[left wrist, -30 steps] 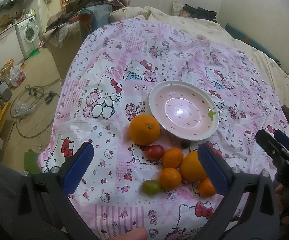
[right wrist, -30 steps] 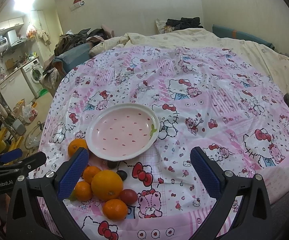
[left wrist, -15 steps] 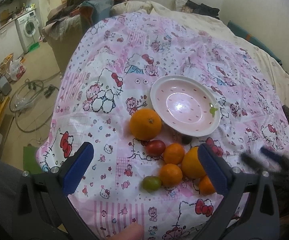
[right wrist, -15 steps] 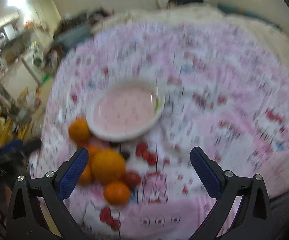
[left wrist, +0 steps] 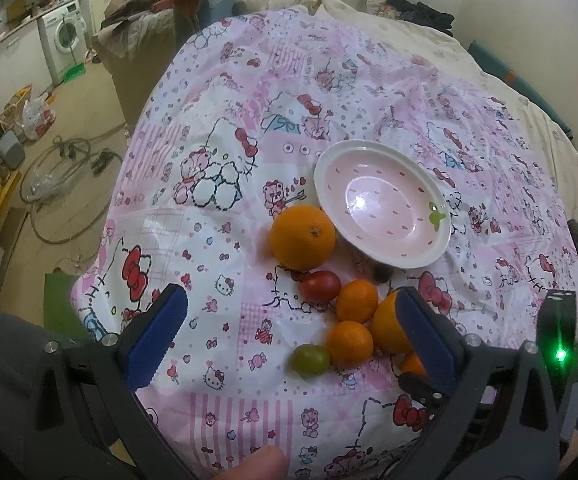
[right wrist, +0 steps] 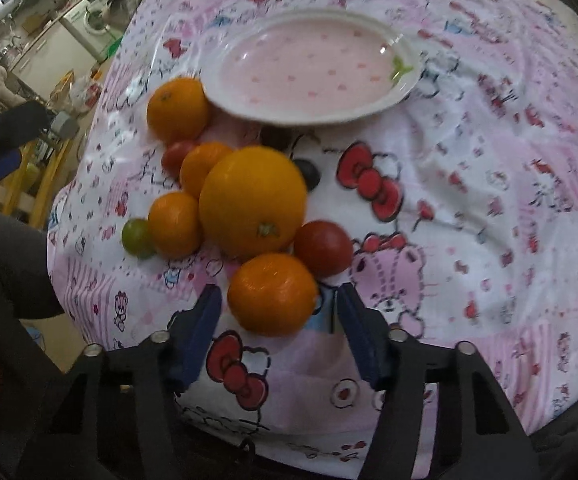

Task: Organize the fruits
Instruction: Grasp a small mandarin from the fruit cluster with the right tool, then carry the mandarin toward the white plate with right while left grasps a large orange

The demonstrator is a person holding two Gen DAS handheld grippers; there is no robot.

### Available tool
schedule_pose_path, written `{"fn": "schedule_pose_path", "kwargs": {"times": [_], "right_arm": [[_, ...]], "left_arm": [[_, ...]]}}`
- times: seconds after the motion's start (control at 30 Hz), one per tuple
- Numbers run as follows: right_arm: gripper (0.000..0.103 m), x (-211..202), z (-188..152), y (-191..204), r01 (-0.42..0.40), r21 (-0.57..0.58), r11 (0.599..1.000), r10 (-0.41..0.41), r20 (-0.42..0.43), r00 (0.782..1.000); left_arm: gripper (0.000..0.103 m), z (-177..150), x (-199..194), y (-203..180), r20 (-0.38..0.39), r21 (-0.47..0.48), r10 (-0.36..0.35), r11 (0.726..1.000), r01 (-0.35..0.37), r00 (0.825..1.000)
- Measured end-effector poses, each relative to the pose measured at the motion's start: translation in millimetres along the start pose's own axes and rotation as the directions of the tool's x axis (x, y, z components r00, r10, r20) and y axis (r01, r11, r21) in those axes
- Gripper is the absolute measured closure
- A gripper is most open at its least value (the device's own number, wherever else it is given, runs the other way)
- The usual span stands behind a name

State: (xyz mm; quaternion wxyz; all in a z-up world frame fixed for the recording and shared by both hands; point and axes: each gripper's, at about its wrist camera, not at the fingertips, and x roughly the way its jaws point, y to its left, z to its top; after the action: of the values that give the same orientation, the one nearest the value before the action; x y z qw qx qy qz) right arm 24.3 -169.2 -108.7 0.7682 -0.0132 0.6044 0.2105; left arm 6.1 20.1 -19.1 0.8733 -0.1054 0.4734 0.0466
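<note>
Pink cartoon-print bedcover point(left wrist: 229, 216) is carrying a cluster of fruit beside a bare pink plate point(left wrist: 383, 204).

Going left to right in the left wrist view, the left gripper point(left wrist: 289, 336) is hanging released above the near edge of the cover, its blue fingers spread wide with nothing between them; a green tomato point(left wrist: 310, 358) is lying nearest, a big orange point(left wrist: 302, 237) is touching the plate's left rim, and a red tomato point(left wrist: 319, 286) and small tangerines are bunching just beyond it. In the right wrist view, the right gripper point(right wrist: 279, 322) is sitting low at the near right end of the cluster, unclenched, its fingers flanking the nearest tangerine point(right wrist: 272, 294) without pressing it; another red tomato point(right wrist: 323, 252) is touching that tangerine on the right.
</note>
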Motion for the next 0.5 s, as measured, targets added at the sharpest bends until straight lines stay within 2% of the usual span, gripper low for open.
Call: {"fn": "schedule_pose_path", "kwargs": {"times": [0.07,0.3,0.4,0.5], "right_arm": [[0.056,2.2,1.1,0.6,-0.005,0.003,1.000,0.005,-0.003,1.000],[0.058,-13.0,-0.7,-2.5,-0.068,0.014,0.998,0.067,0.038,0.997],[0.058,-30.8,-1.1,-7.9,-0.102,0.040,0.994,0.097,0.108,0.989],[0.058,-55.2,2.3,-17.9,-0.071,0.086,0.994,0.050,0.228,0.972]], "left_arm": [[0.000,0.4,1.1,0.2,-0.005,-0.002,0.003,1.000,-0.003,1.000],[0.000,3.7,6.4,14.0,-0.030,-0.042,0.038,0.998,-0.040,0.999],[0.000,1.9,10.7,18.9,-0.050,-0.055,0.053,0.997,-0.055,0.997],[0.000,-1.3,16.4,14.7,-0.078,-0.027,0.057,0.998,-0.059,0.995]]}}
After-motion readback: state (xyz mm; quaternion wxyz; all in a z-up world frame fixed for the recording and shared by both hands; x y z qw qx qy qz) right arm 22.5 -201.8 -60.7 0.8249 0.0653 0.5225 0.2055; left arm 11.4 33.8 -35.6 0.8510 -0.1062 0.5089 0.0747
